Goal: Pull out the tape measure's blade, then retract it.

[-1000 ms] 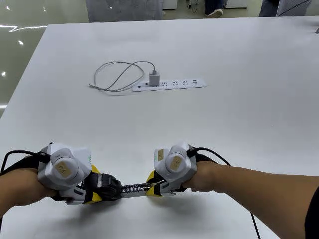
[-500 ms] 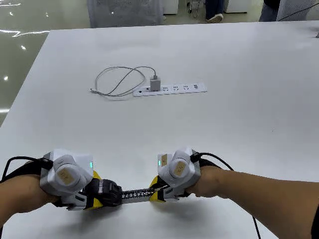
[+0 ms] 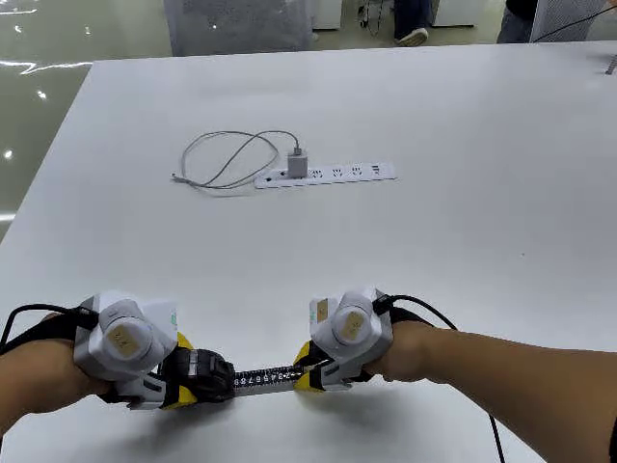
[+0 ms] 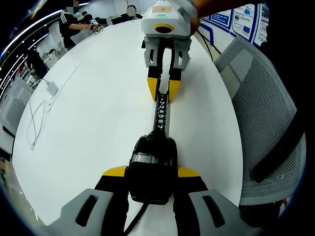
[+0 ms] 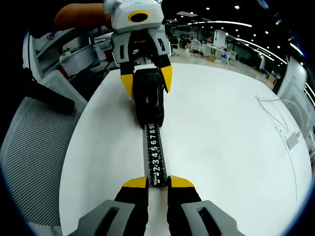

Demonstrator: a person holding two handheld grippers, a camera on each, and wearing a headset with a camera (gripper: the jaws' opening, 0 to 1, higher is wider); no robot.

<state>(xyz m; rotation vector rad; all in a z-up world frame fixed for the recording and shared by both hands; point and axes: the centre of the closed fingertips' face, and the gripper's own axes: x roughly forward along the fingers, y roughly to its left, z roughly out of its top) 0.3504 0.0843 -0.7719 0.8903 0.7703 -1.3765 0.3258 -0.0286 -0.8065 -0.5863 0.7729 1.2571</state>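
Left gripper [image 4: 151, 173] clamped round black tape measure case [image 4: 152, 160], low on white surface [image 3: 405, 251] at my near edge. Right gripper [image 5: 158, 183] pinching blade [image 5: 153, 147] end, short stretch out. Best: brace case, draw right hand straight, level, no twist.
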